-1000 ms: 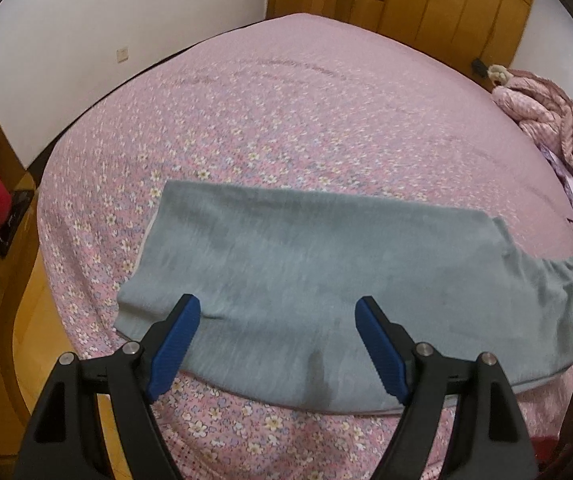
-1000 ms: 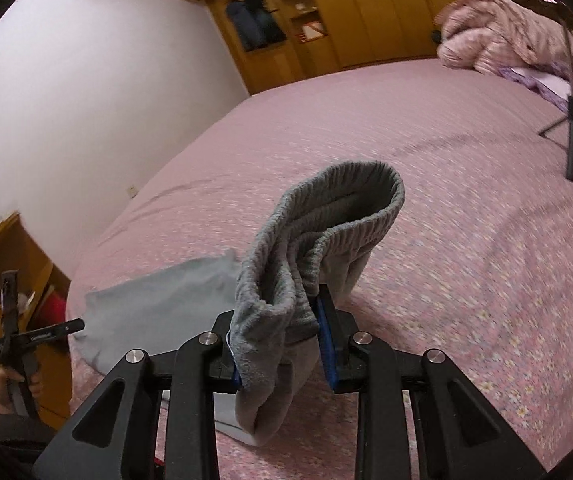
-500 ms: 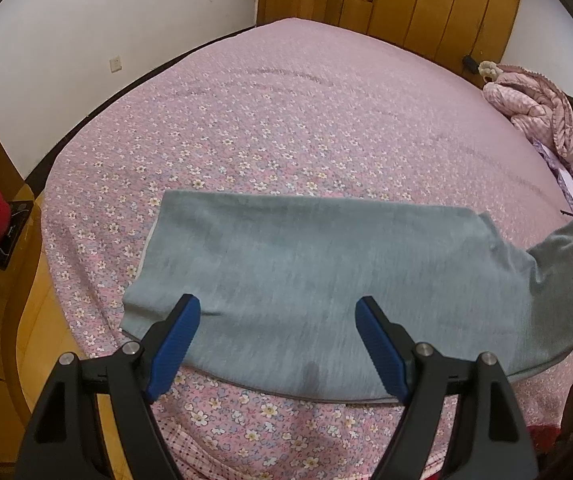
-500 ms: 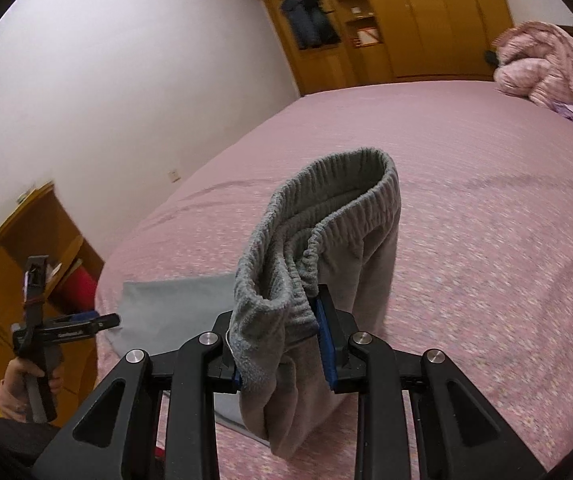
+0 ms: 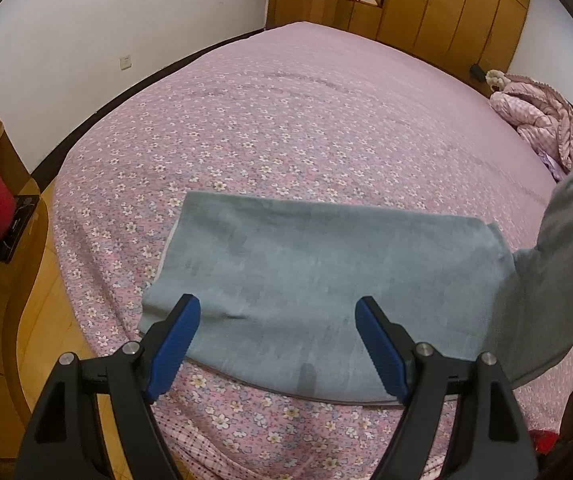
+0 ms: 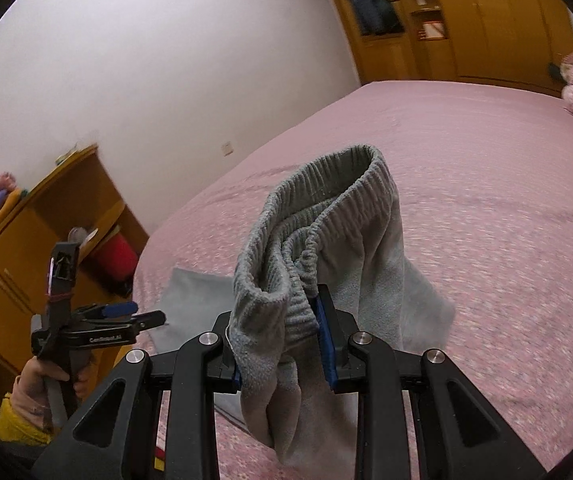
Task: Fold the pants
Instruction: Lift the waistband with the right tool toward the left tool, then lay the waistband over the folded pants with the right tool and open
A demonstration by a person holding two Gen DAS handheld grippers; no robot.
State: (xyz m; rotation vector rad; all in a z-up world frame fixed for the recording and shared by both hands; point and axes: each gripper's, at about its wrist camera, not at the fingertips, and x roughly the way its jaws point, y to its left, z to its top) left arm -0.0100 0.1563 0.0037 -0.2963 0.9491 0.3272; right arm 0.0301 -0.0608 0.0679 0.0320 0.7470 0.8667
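The right gripper (image 6: 282, 344) is clamped narrow on the bunched elastic waistband (image 6: 326, 200) of the grey sweatpants (image 5: 326, 280), and compared with a second ago it has carried that end across toward the leg end: the white wall and the wooden shelf unit (image 6: 46, 216) now fill more of its view, and the tripod seen earlier at the far right is gone. In the left wrist view the lifted cloth now rises at the right edge, where a second ago it lay low on the bedspread. My reading is that the lengthwise fold is under way, the waist being brought over toward the hems, with the laying-down not yet done.

The left gripper (image 5: 276, 344) hangs above the near edge of the pants with its blue pads (image 5: 174, 344) wide apart and nothing between them; it has stayed put over that second, and looks ready to pin or smooth the cloth.

The pants are soft fleece, already doubled leg on leg. The leg portion lies flat and mostly smooth near the foot edge of the pink floral bed (image 5: 306, 120), one small crease near the left pad. The waist end hangs limp from the right jaws.

Farther off, a crumpled pink quilt (image 5: 538, 120) sits at the bed's far corner, before wooden wardrobes (image 5: 426, 8).
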